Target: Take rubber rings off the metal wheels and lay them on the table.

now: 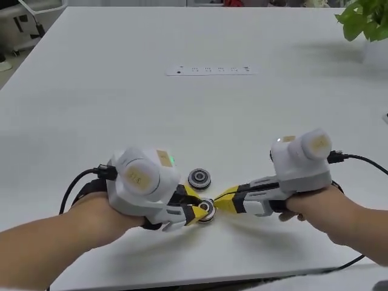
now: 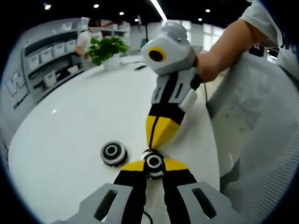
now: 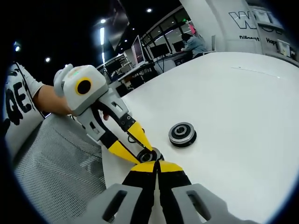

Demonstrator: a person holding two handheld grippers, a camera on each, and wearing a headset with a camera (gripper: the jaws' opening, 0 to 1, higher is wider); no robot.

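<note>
At the near edge of a white table [image 1: 242,109], a person is working two grippers against one metal wheel [image 2: 153,161]. The left gripper [image 1: 198,211] is clamping the wheel between its yellow fingers. The right gripper [image 3: 157,164] is pressing its fingers almost together, tips touching the wheel's rim; whether they are pinching a rubber ring cannot be told. A second wheel [image 1: 199,178] is lying flat just beyond.

Metal wheels, two, small, black-rimmed. One wheel [image 1: 199,178]: flat on worktop [image 1: 121,91], free. Other wheel [image 1: 207,208]: just beside it, clamped in left hand-held gripper [image 2: 154,165].
</note>
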